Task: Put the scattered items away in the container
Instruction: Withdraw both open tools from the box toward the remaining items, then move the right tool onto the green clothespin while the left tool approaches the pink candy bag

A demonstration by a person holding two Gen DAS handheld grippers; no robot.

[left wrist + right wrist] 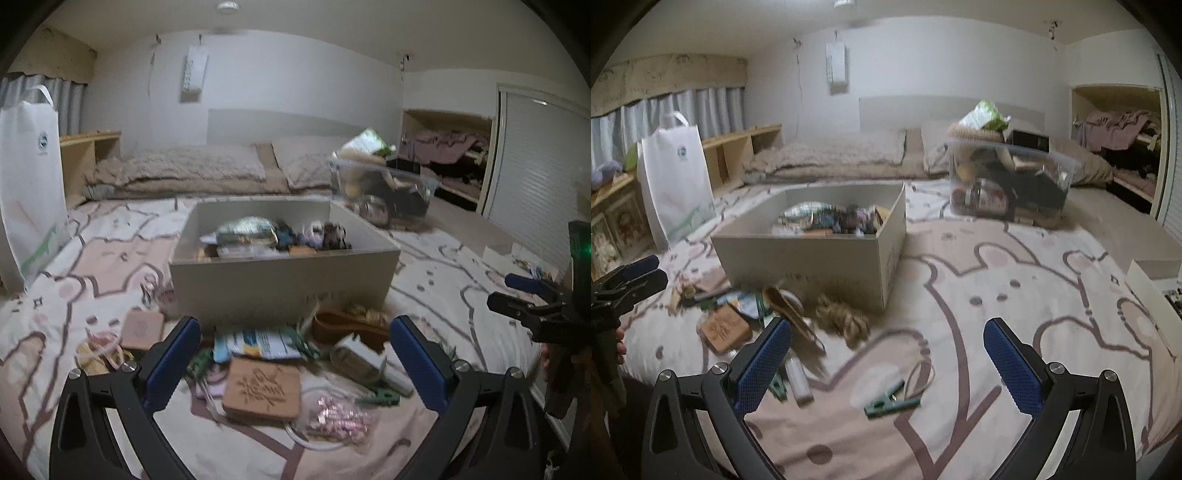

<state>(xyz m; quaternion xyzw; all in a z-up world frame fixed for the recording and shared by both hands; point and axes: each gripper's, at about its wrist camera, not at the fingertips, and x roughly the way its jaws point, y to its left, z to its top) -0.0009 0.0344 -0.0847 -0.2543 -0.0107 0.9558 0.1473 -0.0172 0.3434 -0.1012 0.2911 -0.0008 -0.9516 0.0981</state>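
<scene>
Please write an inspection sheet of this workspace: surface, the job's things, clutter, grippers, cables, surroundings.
Surface: bed blanket with a pink bear print, wrinkled.
Job's things: open beige box, already partly filled. Loose in front of it: carved cork coaster, paper packet, bag of pink pieces, twine bundle, green clothespin.
Clutter: clear plastic bin, full, behind the box; white paper bag standing at the bed edge.
Grippers: left gripper with jaws open over the pile; right gripper with jaws open over bare blanket; both empty.
Cables: thin looped cord near the clothespin.
Surroundings: pillows, curtains, open closet.
</scene>
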